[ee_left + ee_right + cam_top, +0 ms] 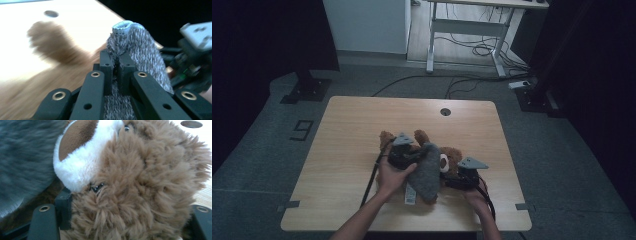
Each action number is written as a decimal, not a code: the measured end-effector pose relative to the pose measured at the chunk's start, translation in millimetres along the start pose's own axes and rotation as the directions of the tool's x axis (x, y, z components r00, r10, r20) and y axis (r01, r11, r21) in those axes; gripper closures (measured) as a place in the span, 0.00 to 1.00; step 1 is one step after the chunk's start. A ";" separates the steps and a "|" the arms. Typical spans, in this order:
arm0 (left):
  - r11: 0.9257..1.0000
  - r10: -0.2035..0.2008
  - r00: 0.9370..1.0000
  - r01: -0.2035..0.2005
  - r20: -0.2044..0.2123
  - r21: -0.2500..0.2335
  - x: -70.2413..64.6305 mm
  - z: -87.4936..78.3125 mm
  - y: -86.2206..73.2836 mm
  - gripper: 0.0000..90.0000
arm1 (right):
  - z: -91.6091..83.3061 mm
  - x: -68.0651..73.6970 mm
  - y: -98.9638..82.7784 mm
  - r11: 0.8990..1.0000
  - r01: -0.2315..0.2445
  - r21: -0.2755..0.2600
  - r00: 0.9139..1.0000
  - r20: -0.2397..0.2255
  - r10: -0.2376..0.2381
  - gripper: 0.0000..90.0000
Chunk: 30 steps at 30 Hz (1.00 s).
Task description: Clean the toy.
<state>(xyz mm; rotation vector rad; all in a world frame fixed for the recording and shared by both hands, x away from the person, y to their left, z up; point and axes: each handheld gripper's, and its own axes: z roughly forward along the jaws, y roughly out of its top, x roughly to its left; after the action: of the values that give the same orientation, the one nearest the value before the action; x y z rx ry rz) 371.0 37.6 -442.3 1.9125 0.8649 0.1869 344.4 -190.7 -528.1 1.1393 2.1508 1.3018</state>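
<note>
A brown teddy bear (452, 156) lies on its back on the wooden table (347, 130), partly covered by a grey knitted garment (427, 172) with a white tag (410, 195). My left gripper (413, 155) is over the bear's body. In the left gripper view, my left gripper (115, 65) is shut on a fold of the garment (142, 47), lifted off the blurred brown bear (50, 40). My right gripper (453, 170) is at the bear's head. In the right gripper view, the head (140, 182) fills the gap of the right gripper (132, 220), with fur pressed against the pads (63, 205).
A round cable hole (445, 111) sits near the table's far edge. Bare table lies to the left and behind the bear. On the floor beyond are a white desk frame (462, 30), loose cables (482, 50) and a dark stand base (307, 90).
</note>
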 end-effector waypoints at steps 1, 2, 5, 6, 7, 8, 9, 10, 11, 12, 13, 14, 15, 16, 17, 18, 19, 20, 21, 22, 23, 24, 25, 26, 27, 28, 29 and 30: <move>1.000 0.014 1.000 -0.014 -0.003 0.007 -5.4 6.8 2.6 0.93 | -0.9 0.1 -0.2 1.000 0.001 0.003 1.000 -0.002 -0.001 0.34; 0.999 0.040 0.999 -0.039 -0.021 0.024 -11.3 15.7 4.6 0.93 | -1.4 -0.1 -0.6 1.000 0.002 0.003 1.000 -0.003 -0.002 0.34; 0.994 0.084 0.993 -0.078 -0.087 0.073 -13.5 33.4 2.3 0.93 | -2.1 -3.2 -3.5 1.000 -0.011 0.003 1.000 -0.012 0.011 0.33; 0.994 0.070 0.993 -0.062 -0.092 0.085 -8.8 33.4 0.9 0.93 | -2.0 -4.1 -4.2 1.000 -0.015 0.002 1.000 -0.015 0.015 0.33; 0.994 0.061 0.992 -0.049 -0.114 0.102 -1.5 32.0 -2.1 0.93 | -2.3 -4.7 -4.7 1.000 -0.017 0.001 1.000 -0.019 0.017 0.33; 0.992 0.054 0.990 -0.038 -0.131 0.117 5.3 30.5 -6.2 0.93 | -2.5 -4.6 -4.7 1.000 -0.014 -0.001 1.000 -0.020 0.014 0.33; 0.992 0.042 0.990 -0.025 -0.135 0.125 11.6 28.8 -10.0 0.93 | -2.5 -4.3 -4.6 1.000 -0.013 -0.002 1.000 -0.019 0.013 0.33; 0.993 0.009 0.993 0.005 -0.119 0.117 19.9 25.3 -15.1 0.93 | -2.4 -4.4 -4.5 1.000 -0.014 -0.002 1.000 -0.020 0.013 0.33; 0.994 -0.035 0.995 0.044 -0.094 0.101 27.7 19.5 -19.8 0.93 | -2.2 -4.4 -4.6 1.000 -0.015 -0.002 1.000 -0.023 0.015 0.33; 0.994 -0.046 0.995 0.054 -0.087 0.092 30.5 14.8 -21.8 0.93 | -1.8 -3.9 -4.5 1.000 -0.010 -0.006 1.000 -0.023 0.010 0.33; 0.995 -0.042 0.995 0.050 -0.094 0.084 30.5 10.9 -22.6 0.93 | -1.6 -3.2 -4.2 1.000 -0.007 -0.004 1.000 -0.020 0.007 0.33; 0.996 -0.031 0.994 0.040 -0.102 0.082 30.2 8.0 -22.6 0.93 | -1.6 -3.1 -3.9 1.000 -0.008 -0.002 1.000 -0.018 0.008 0.33; 0.996 -0.022 0.994 0.031 -0.111 0.080 30.0 4.3 -22.6 0.93 | -1.5 -3.4 -3.9 1.000 -0.010 -0.001 1.000 -0.018 0.010 0.33; 0.997 -0.018 0.993 0.027 -0.117 0.075 30.3 0.8 -22.7 0.93 | -1.5 -3.7 -4.0 1.000 -0.016 0.000 1.000 -0.017 0.016 0.33; 0.998 -0.013 0.992 0.022 -0.129 0.067 31.1 -4.1 -23.3 0.93 | -1.5 -3.9 -4.4 1.000 -0.019 -0.002 1.000 -0.015 0.019 0.33; 0.998 -0.007 0.991 0.017 -0.137 0.065 32.3 -7.7 -23.8 0.93 | -1.5 -3.7 -4.8 1.000 -0.023 -0.005 1.000 -0.013 0.023 0.33; 0.998 -0.009 0.989 0.018 -0.147 0.058 34.8 -13.7 -25.2 0.93 | -1.6 -3.6 -5.0 1.000 -0.024 -0.005 1.000 -0.012 0.024 0.33; 0.999 -0.015 0.988 0.023 -0.157 0.049 37.3 -18.7 -26.6 0.93 | -1.5 -3.5 -5.3 1.000 -0.025 -0.008 1.000 -0.011 0.025 0.33; 0.999 -0.018 0.986 0.025 -0.165 0.043 39.7 -22.6 -27.9 0.93 | -1.6 -3.7 -5.6 1.000 -0.026 -0.009 1.000 -0.012 0.026 0.33; 0.999 -0.026 0.985 0.033 -0.171 0.038 43.5 -27.5 -29.7 0.93 | -1.7 -4.0 -5.7 1.000 -0.027 -0.009 1.000 -0.013 0.027 0.33; 0.998 -0.040 0.984 0.046 -0.176 0.030 47.3 -32.0 -31.9 0.93 | -1.6 -4.4 -5.9 1.000 -0.030 -0.011 0.999 -0.015 0.029 0.33; 0.998 -0.051 0.983 0.056 -0.178 0.026 51.4 -36.5 -34.2 0.93 | -1.6 -4.8 -6.1 0.999 -0.031 -0.013 0.999 -0.017 0.031 0.33; 0.998 -0.060 0.981 0.065 -0.184 0.024 54.6 -40.4 -36.6 0.93 | -1.6 -5.1 -6.2 0.999 -0.032 -0.013 0.999 -0.019 0.032 0.33; 0.997 -0.063 0.979 0.069 -0.194 0.023 57.1 -44.2 -38.8 0.93 | -1.6 -5.1 -6.3 0.999 -0.033 -0.014 0.999 -0.020 0.033 0.33; 0.997 -0.059 0.976 0.066 -0.211 0.026 60.4 -48.9 -41.5 0.93 | -1.6 -5.1 -6.3 0.999 -0.033 -0.014 0.999 -0.019 0.032 0.33; 0.997 -0.060 0.973 0.068 -0.222 0.028 62.4 -51.5 -43.2 0.93 | -1.6 -5.0 -6.3 0.999 -0.033 -0.015 0.999 -0.018 0.032 0.33; 0.997 -0.059 0.969 0.069 -0.238 0.033 65.8 -54.9 -45.7 0.93 | -1.6 -5.0 -6.3 0.999 -0.033 -0.014 0.999 -0.019 0.033 0.33; 0.997 -0.059 0.965 0.071 -0.254 0.040 69.4 -57.7 -48.5 0.93 | -1.6 -5.1 -6.4 0.999 -0.034 -0.015 0.999 -0.019 0.034 0.33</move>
<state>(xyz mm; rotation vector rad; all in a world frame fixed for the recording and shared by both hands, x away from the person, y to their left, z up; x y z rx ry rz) 371.0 136.3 -470.1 1.9290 1.1094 0.3797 343.5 -197.2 -533.3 1.1673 2.1395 1.3462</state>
